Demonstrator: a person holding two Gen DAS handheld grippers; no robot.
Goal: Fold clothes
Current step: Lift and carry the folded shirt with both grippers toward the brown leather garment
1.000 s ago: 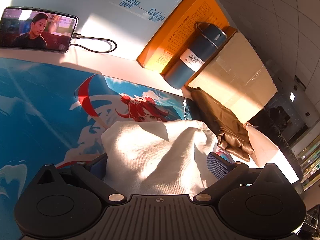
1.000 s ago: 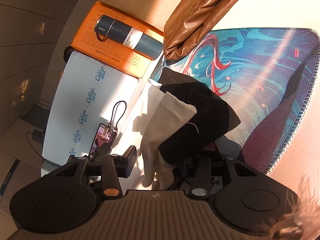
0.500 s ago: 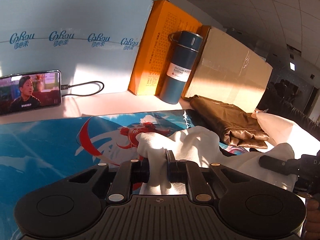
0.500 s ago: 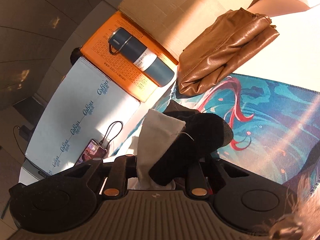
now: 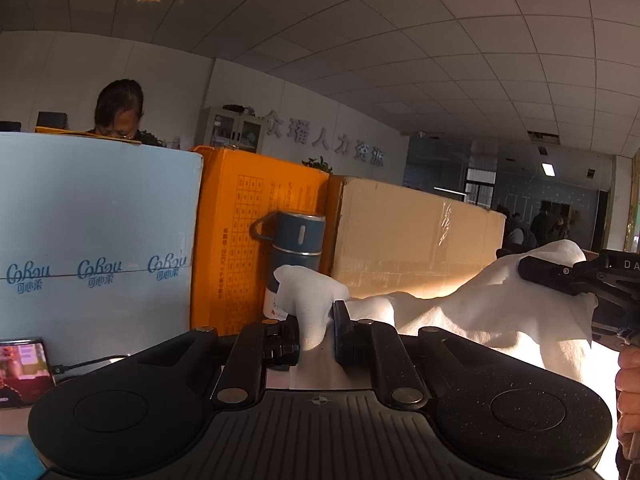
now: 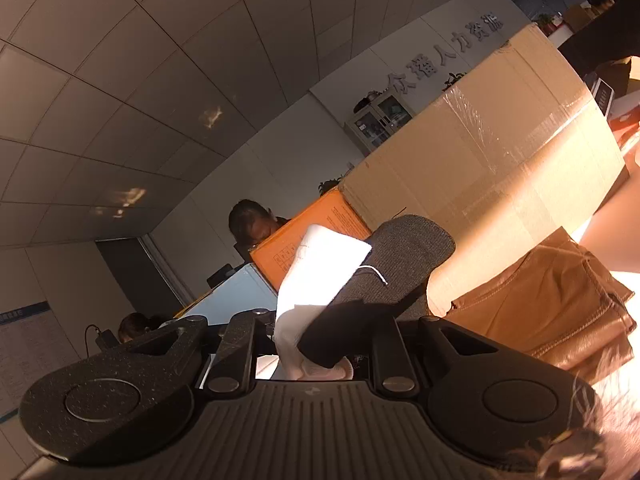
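A soft white cotton garment with a dark grey ribbed trim hung in the air between two hand-held grippers, well above the desk. The left gripper had its fingers pinched narrowly on one bunched white corner, while the right gripper clamped another corner, white cloth and grey trim together. With both edges raised and drawn apart, the fabric sagged loosely between them, seemingly to shake it flat or to carry one edge over for a fold; which of the two, the views could not settle. Behind stood a pale blue printed carton, an orange cardboard box, a plain brown taped carton and a dark blue vacuum flask. A folded brown leather-look garment lay aside on the desk.
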